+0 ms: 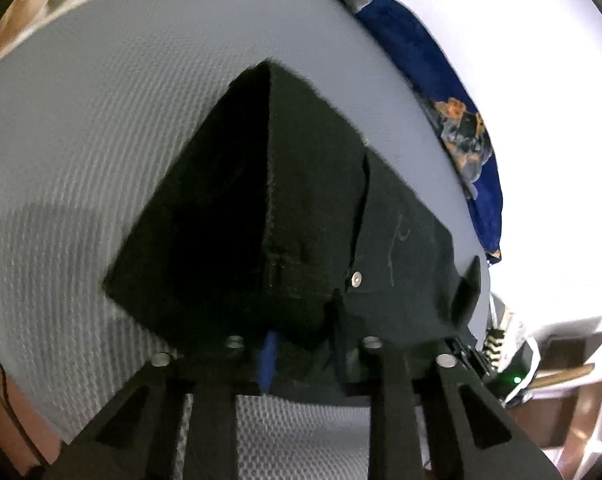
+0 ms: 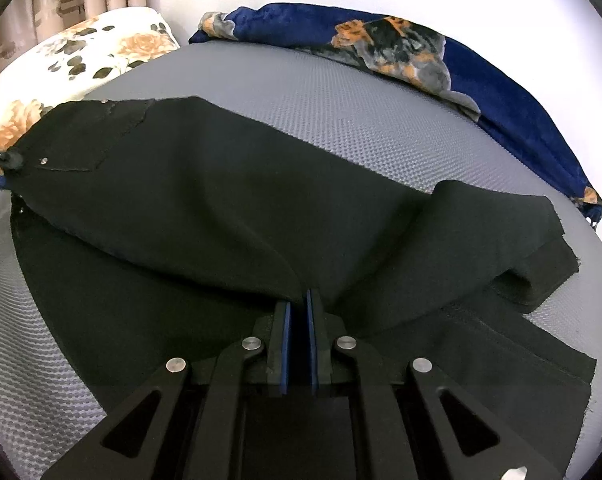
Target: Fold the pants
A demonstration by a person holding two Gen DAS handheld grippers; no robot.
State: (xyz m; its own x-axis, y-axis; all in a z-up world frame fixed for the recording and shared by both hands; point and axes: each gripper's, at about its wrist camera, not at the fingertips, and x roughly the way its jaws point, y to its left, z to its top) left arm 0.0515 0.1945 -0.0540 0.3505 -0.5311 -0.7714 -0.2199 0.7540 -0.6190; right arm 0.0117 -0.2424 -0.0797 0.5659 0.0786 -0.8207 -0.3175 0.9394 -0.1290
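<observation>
Right tongs [image 2: 297, 336] clenched on black pants [image 2: 205, 216] at lower centre; left tongs [image 1: 301, 344] grasping the waistband; halfway folded, legs unaligned.

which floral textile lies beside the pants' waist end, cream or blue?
The cream floral pillow, beside the waist of the pants; the blue blanket lies along the far edge.

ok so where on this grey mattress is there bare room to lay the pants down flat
Bare grey mattress runs between the black pants and the blue blanket along the far edge. Another free strip lies beside the pants on the near left. The centre is crowded with bunched pants, and the floral pillow fills the far left corner.
</observation>
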